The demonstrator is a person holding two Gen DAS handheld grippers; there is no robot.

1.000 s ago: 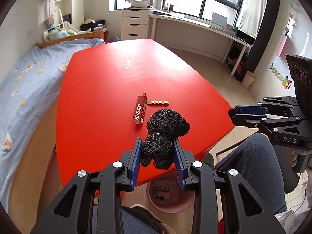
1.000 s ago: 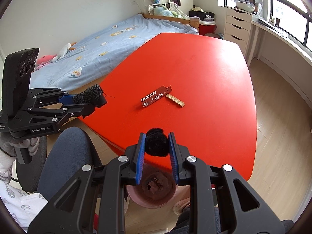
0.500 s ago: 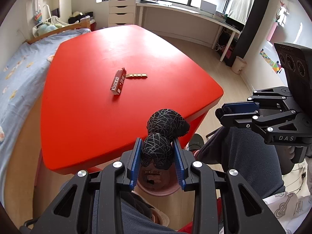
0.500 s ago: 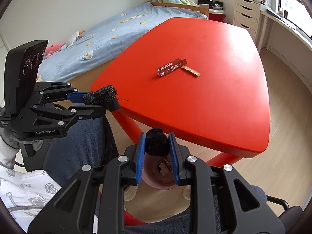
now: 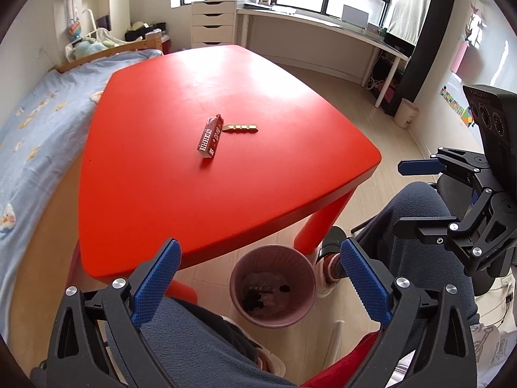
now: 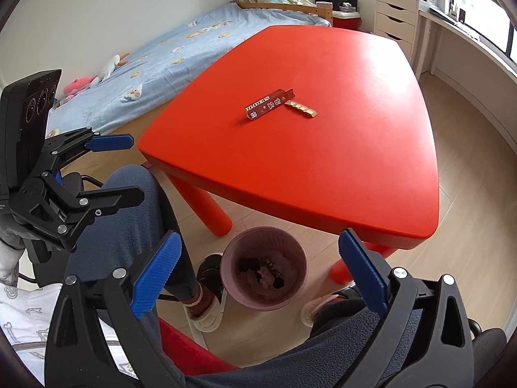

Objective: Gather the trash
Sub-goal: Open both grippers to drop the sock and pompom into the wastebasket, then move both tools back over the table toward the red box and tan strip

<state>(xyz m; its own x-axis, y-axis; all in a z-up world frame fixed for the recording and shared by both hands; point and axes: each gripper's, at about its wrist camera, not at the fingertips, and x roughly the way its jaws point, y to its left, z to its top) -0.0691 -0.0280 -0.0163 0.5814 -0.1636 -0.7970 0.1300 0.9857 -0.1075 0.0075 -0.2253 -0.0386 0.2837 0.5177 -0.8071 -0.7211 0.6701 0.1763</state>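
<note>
Left hand-held gripper [image 5: 258,278] is hanging released, jaws spread wide and empty over the pink bin [image 5: 273,286] on the floor below the table's near edge. On the red table [image 5: 194,103], near the middle, a red wrapper box [image 5: 210,140] is lying flat, a gold strip [image 5: 240,127] touching its far end. Both are looking light, thin and stiff-ish; pinching across the box's narrow width seems best. Right hand-held gripper [image 6: 257,273] is likewise hanging released, empty, over the bin.

Dark scraps in bin [image 5: 273,286] too small to identify, wrapper [image 6: 267,104] lettering unreadable, table's [image 5: 226,97] far legs hidden
</note>
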